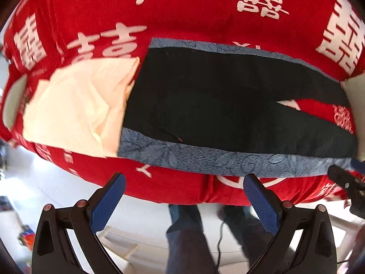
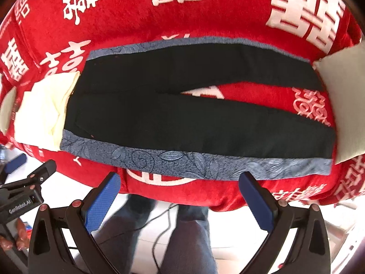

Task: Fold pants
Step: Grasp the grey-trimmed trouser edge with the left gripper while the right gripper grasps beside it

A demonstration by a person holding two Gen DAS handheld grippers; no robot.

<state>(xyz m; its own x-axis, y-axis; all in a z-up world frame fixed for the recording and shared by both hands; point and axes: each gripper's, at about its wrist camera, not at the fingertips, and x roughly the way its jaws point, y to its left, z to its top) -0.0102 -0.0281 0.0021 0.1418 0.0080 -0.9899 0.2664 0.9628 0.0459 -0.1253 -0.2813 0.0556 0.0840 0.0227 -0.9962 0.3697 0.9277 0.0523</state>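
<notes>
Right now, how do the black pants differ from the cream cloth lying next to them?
The black pants are dark and spread flat, legs parted in a V; the cream cloth is pale and folded into a compact bundle. The pants cover far more area than the cloth. The pants have blue patterned strips along both long edges; the cloth is plain. Both rest on the red bedspread, touching at the pants' waist end.

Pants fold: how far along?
Done: black pants laid flat on the red bedspread, legs splayed in a V. In hand: nothing; left gripper and right gripper hover open at the near edge. Left: every fold.
</notes>
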